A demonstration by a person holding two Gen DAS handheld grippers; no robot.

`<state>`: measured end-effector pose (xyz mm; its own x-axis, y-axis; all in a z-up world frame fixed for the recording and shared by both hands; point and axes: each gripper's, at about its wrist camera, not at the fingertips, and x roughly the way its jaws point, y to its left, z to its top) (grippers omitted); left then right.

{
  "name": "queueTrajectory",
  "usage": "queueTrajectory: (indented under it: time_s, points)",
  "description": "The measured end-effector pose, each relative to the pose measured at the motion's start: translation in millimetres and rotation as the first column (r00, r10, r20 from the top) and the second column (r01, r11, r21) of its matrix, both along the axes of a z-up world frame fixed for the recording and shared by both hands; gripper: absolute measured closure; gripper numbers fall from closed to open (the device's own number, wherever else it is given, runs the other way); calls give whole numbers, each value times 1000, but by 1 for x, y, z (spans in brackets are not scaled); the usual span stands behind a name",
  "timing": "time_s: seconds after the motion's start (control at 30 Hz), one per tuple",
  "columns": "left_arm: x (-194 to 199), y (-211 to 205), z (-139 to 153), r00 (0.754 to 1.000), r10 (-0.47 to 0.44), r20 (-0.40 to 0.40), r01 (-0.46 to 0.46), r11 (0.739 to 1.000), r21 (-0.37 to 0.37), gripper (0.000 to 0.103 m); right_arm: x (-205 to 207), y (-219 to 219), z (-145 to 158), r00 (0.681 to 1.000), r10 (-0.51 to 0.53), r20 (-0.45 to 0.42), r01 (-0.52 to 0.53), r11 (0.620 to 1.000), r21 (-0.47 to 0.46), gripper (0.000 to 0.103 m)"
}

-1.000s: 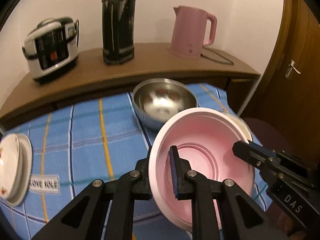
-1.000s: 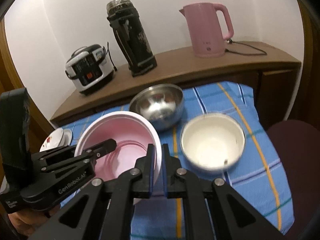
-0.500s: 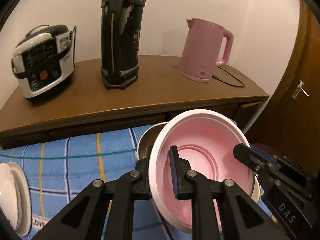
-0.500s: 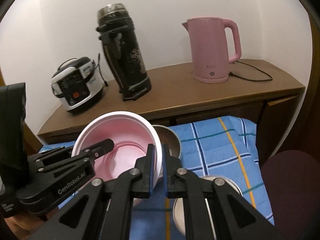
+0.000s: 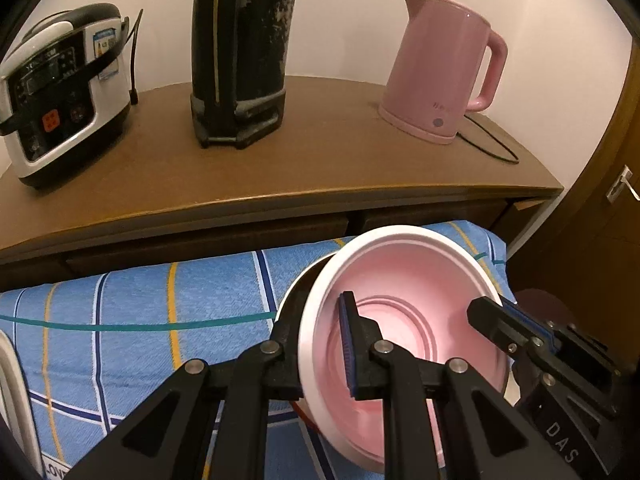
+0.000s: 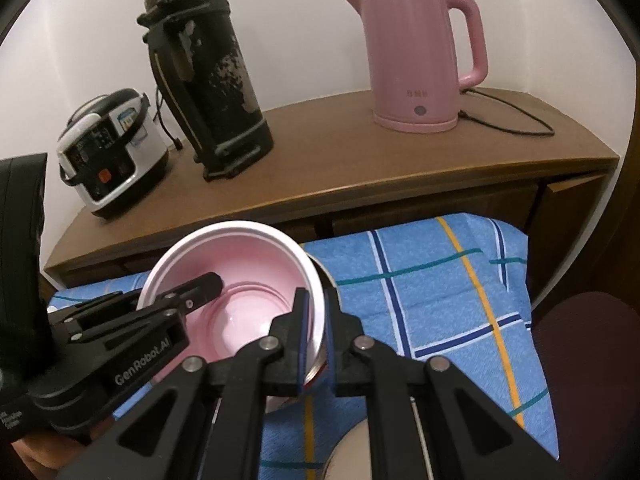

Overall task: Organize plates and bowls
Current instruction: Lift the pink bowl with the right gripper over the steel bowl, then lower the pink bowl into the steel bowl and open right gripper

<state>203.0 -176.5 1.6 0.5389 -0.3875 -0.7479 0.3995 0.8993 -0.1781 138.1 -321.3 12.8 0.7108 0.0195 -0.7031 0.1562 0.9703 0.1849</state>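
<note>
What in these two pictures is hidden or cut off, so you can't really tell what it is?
- Steel bowl, left view: mostly behind the pink bowl; only a dark sliver shows.
- Plates, left view: cut by the left edge.
- Pale dish, right view: cut by the bottom edge, under the right tool.
- Flask top, left view: cropped.

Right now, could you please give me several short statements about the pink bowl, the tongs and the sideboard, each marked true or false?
1. Both tongs grip the pink bowl by its rim. True: left tongs, right tongs.
2. The pink bowl rests flat on the checked cloth. False: it is held tilted above it.
3. A pink kettle stands on the sideboard. True.
4. The kettle lies on its side. False: it stands upright.
5. A rice cooker stands left of the black flask. True.
</note>
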Motion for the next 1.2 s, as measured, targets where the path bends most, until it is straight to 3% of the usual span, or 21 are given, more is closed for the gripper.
queueTrajectory:
  time_s: [0.7,0.87,1.0,1.1,1.2]
  points:
    - [5,-10,-4,1000,15,7,-15,999,47,83,4,5,-8,1000,-2,-14,1,999,-52,93]
    - [3,-12,-3,1000,-2,-5,2,999,37,55,3,5,-5,1000,-9,2,9,998,-60,93]
    - [0,-13,4,1000,6,20,-7,999,39,48,1,3,-2,1000,-18,13,19,998,-53,92]
    - [-3,-11,11,997,29,65,-34,997,67,35,-3,3,1,999,-26,26,27,998,-52,90]
    - [-7,-7,17,993,49,108,-58,995,82,33,-7,1,5,998,-37,42,39,998,-39,81]
